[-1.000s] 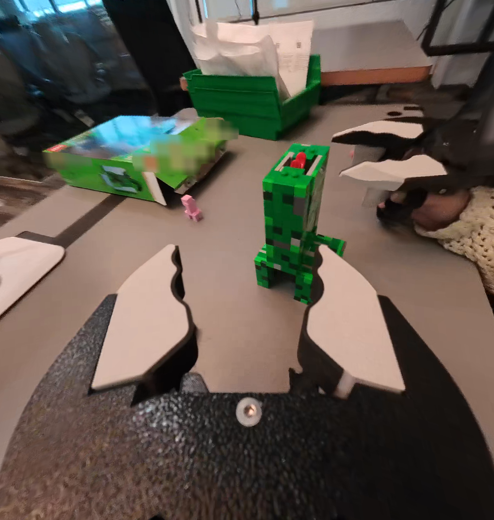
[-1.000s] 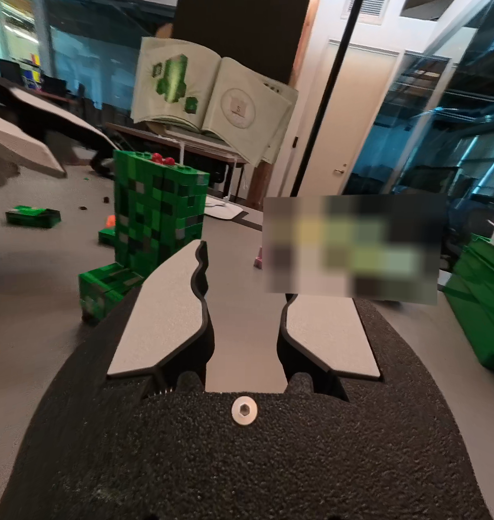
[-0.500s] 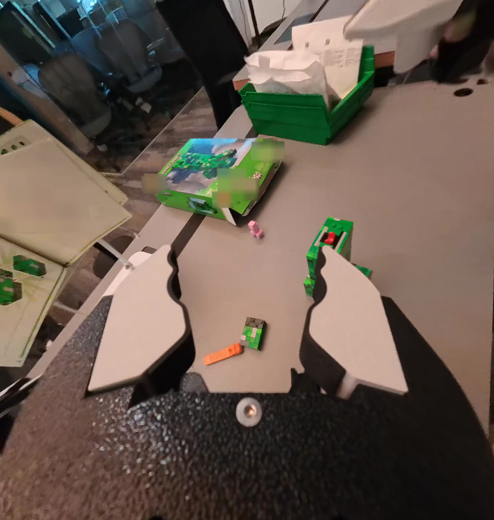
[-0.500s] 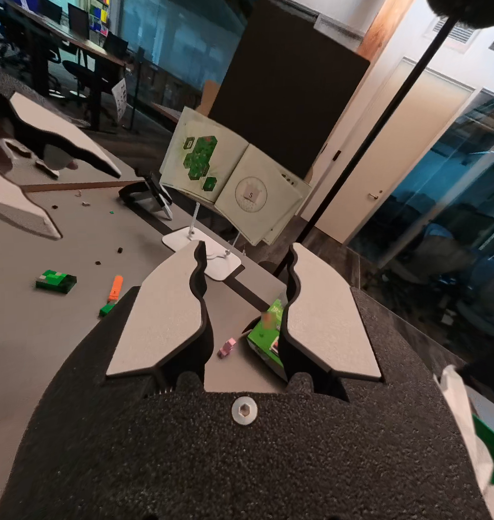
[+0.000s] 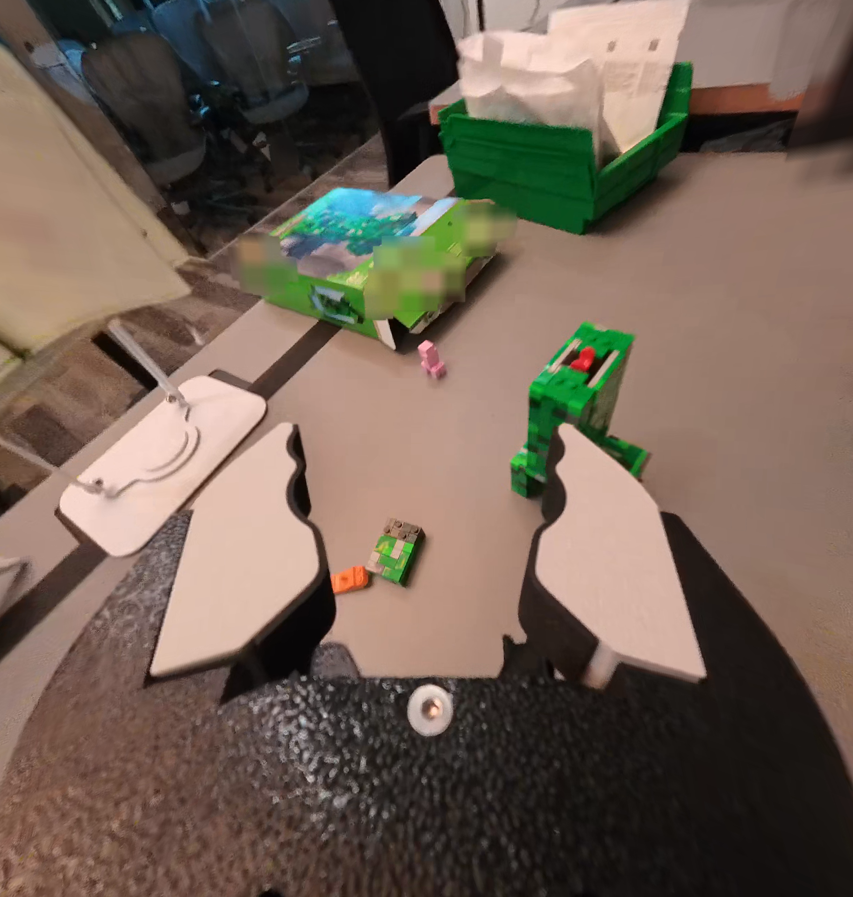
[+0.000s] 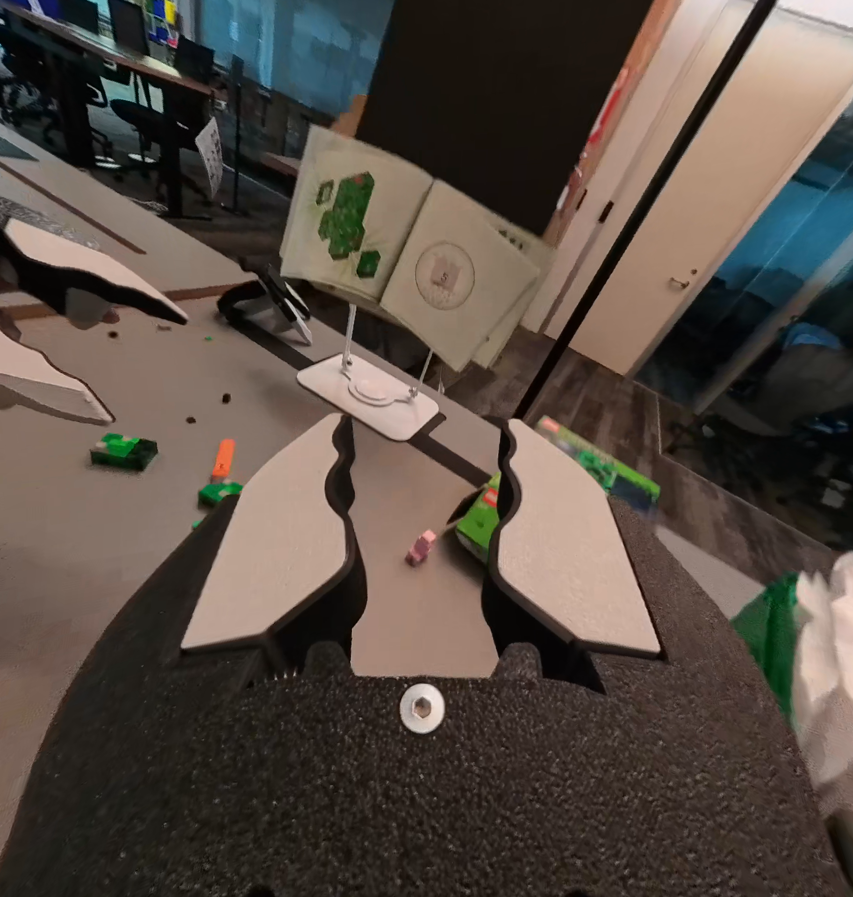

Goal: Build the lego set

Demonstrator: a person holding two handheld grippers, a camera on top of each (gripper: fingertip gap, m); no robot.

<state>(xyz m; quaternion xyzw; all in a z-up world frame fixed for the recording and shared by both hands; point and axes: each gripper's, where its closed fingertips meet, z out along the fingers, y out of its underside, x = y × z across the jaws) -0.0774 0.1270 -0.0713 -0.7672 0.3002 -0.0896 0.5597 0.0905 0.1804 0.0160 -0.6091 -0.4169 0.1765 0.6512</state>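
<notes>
A green blocky lego figure (image 5: 579,407) stands upright on the grey table (image 5: 657,315), with a red piece in its open top. It is just beyond my left gripper's right finger. My left gripper (image 5: 426,429) is open and empty above the table. A small green lego block (image 5: 397,553) and an orange tool (image 5: 349,580) lie between its fingers. My right gripper (image 6: 425,422) is open and empty. A pink lego pig (image 6: 420,547) lies between its fingers. The left gripper (image 6: 147,369) also shows at the left of the right wrist view. The figure is out of the right wrist view.
The lego box (image 5: 366,262) lies at the table's far left edge. A green bin (image 5: 560,155) with white paper bags stands behind it. An open instruction book (image 6: 405,262) sits on a white stand (image 6: 366,393). Small loose pieces (image 6: 218,492) lie about.
My left gripper has pulled back and up from the figure, so the small block and orange tool now show. My right gripper has lifted and turned away; the figure has left its view.
</notes>
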